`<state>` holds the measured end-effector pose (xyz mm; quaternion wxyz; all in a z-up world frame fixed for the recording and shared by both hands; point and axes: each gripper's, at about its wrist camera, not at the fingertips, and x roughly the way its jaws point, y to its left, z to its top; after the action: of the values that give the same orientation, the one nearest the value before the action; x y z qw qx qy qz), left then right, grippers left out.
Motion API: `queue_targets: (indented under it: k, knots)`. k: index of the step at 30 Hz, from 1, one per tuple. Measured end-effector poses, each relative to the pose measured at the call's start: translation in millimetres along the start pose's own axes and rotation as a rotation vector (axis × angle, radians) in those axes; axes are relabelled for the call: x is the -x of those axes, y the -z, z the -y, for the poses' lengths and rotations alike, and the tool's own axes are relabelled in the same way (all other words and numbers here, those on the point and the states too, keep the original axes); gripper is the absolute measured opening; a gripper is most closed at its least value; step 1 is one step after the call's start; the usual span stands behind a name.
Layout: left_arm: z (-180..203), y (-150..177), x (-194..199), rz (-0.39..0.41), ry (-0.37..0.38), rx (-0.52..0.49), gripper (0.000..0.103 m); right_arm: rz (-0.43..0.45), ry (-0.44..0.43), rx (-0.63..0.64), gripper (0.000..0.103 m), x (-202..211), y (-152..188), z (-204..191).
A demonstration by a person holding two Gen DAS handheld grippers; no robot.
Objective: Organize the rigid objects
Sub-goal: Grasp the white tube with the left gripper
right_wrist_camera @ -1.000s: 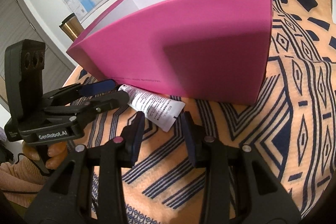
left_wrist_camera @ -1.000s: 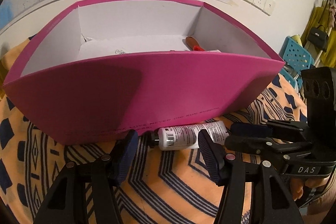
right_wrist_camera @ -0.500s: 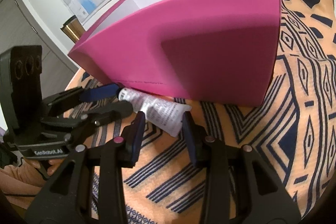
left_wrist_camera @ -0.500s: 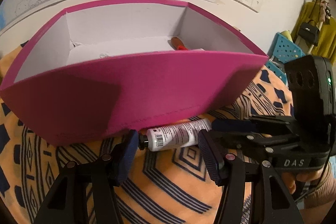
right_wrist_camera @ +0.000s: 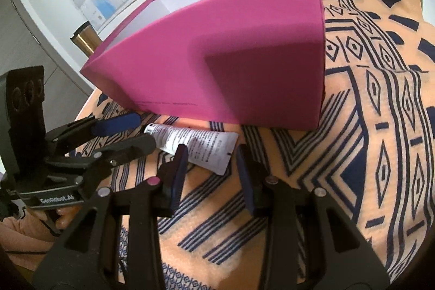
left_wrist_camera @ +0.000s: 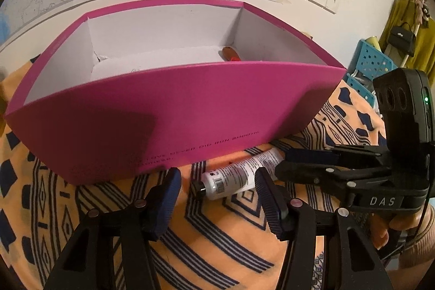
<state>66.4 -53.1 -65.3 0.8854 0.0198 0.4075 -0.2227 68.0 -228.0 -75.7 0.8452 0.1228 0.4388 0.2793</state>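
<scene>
Tube [left_wrist_camera: 239, 175] lies on the patterned cloth [left_wrist_camera: 231, 243] just before the pink box [left_wrist_camera: 174, 121], capped end between the closing left gripper [left_wrist_camera: 218, 204] pads, apparently untouched. The right gripper [right_wrist_camera: 212, 167], jaws parted, straddles its flat end without pressing. Bare cloth spreads to the box's right.

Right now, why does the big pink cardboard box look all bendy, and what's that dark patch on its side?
Left wrist view: the fisheye lens bows the big pink cardboard box like a boat; the dark patch is a shadow on its front. Right wrist view: same bending and another shadow; the white plastic tube stays sharp.
</scene>
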Motion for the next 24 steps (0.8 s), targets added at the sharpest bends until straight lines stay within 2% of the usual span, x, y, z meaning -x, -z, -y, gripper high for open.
queue_targets:
  k: [2, 7, 24]
  knots:
    - [1.1, -1.3, 0.3, 0.004, 0.005, -0.003, 0.057, -0.003, -0.001, 0.006, 0.04, -0.6, -0.1, -1.6]
    - [6.2, -1.4, -1.9, -0.009, 0.021, -0.012, 0.046, -0.006, -0.012, 0.011, 0.04, -2.6, -1.3, -3.3]
    - [1.6, 1.4, 0.1, -0.018, 0.031, 0.018, 0.046, -0.009, -0.05, -0.007, 0.04, -3.8, 0.6, -4.8]
